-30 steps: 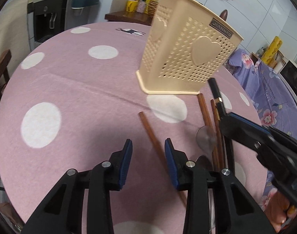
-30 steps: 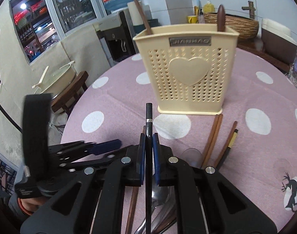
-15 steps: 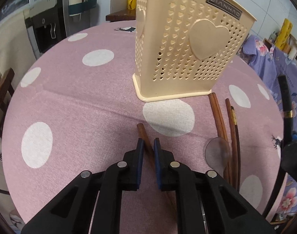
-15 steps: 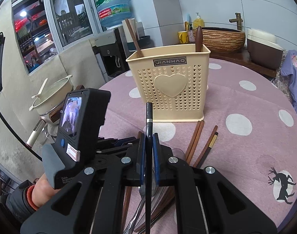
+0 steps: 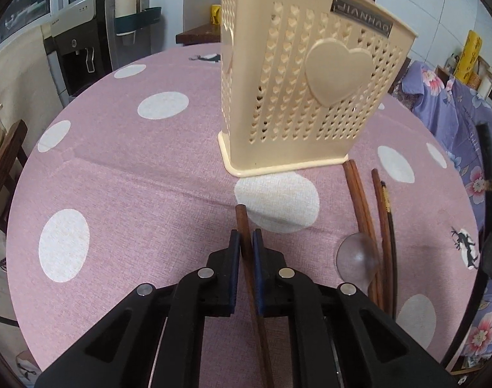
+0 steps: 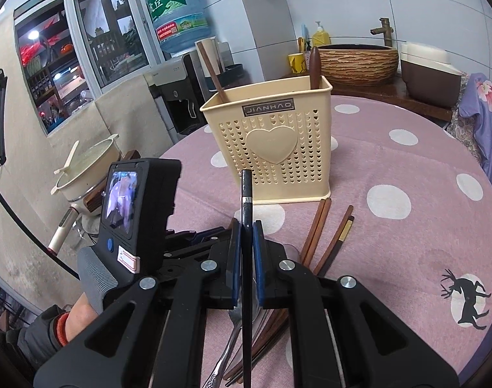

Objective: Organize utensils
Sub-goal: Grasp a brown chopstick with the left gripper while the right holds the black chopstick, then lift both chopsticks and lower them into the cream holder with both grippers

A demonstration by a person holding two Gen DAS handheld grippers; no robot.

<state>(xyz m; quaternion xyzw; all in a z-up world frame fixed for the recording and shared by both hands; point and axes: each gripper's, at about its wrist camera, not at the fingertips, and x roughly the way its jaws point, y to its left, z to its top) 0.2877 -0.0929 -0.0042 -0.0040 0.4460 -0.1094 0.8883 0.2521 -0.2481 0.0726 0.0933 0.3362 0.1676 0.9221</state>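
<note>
Left gripper (image 5: 246,242) has closed its jaws around brown chopstick (image 5: 242,223)

Both grippers clamped, each pinching a stick-shaped utensil.

Left gripper (image 5: 246,250) low over the table, jaws closed on a brown chopstick (image 5: 244,226), fingers pointing toward the table's far edge. Right gripper (image 6: 246,242) raised higher, jaws closed on a black chopstick (image 6: 246,194) that sticks out past the blue pads (image 6: 235,258). In the right wrist view the left gripper's camera body sits just left of it, person's left hand (image 6: 81,313) gripping the handle below.
</note>
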